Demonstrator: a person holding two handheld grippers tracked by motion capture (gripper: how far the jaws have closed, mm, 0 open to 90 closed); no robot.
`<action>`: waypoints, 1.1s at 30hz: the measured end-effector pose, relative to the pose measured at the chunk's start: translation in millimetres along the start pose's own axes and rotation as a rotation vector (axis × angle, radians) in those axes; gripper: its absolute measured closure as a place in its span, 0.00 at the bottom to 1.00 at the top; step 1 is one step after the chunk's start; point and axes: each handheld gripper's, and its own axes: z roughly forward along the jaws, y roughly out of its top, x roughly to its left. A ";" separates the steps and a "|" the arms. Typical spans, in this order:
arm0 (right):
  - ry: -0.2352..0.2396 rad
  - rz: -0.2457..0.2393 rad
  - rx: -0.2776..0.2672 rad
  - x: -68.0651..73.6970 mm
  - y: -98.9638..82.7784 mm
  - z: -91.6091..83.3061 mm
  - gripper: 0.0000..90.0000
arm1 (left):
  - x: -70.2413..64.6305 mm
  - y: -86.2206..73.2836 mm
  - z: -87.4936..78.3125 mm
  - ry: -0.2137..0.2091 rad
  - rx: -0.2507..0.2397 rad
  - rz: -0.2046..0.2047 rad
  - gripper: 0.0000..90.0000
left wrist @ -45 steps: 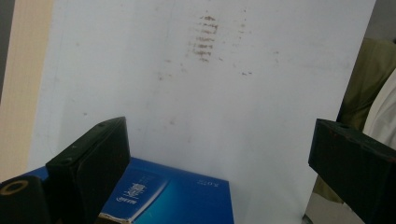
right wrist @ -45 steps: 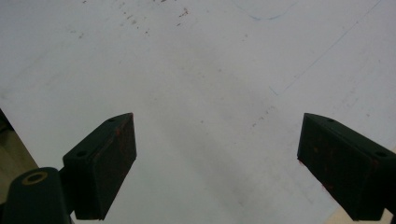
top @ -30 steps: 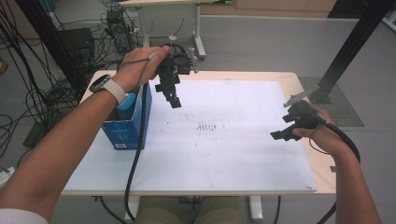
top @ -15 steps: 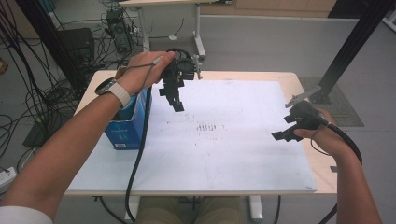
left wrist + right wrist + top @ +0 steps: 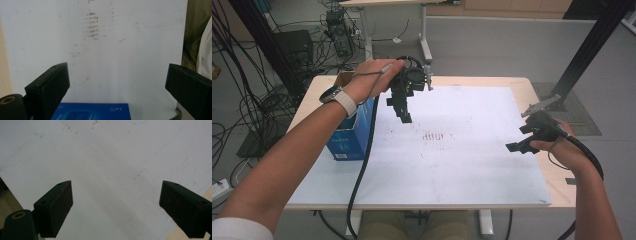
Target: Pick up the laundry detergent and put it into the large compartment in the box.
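While both tools hang empty over the sheet, the relation that matters is box to left tool.

Right gripper (image 5: 523,139): near right edge of the white sheet (image 5: 472,165), held low above it, jaws spread wide with nothing between them; well apart from the box.

Right gripper view: bare sheet between the parted jaws, with the table's wooden edge (image 5: 192,235) at the lower corner.

Blue box (image 5: 353,129): standing upright on the left side of the table, open top toward the ceiling, long axis running near to far; it sits left of and below the left tool.

Left gripper (image 5: 398,109): raised above the far-left part of the sheet, just right of the box's far end, jaws apart and empty, pointing down and toward the person.

Left gripper view: box top (image 5: 91,111) just below the open jaws, brown smudges (image 5: 93,26) beyond.

Nearer hand: the left, by a wide margin.

Change: the left tool has drifted right and farther away from the box; the right tool has barely shifted.
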 end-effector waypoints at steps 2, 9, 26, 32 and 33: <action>-0.002 0.001 -0.001 0.5 -0.1 -0.8 0.13 | -1.4 1.0 0.4 0.005 0.002 0.004 0.07; -0.003 0.002 0.001 0.7 0.1 -0.6 0.13 | -2.2 0.3 0.9 0.004 0.000 0.014 0.07; -0.001 0.005 -0.001 -0.5 -2.4 -1.1 0.13 | -2.2 2.5 8.4 -0.002 0.016 0.023 0.07; -0.002 0.007 -0.001 -0.6 -4.1 -0.9 0.13 | -3.2 2.6 8.6 0.004 0.018 0.019 0.07; -0.001 0.006 -0.001 -0.7 -4.3 -0.7 0.13 | -3.3 3.0 8.7 0.006 0.019 0.020 0.07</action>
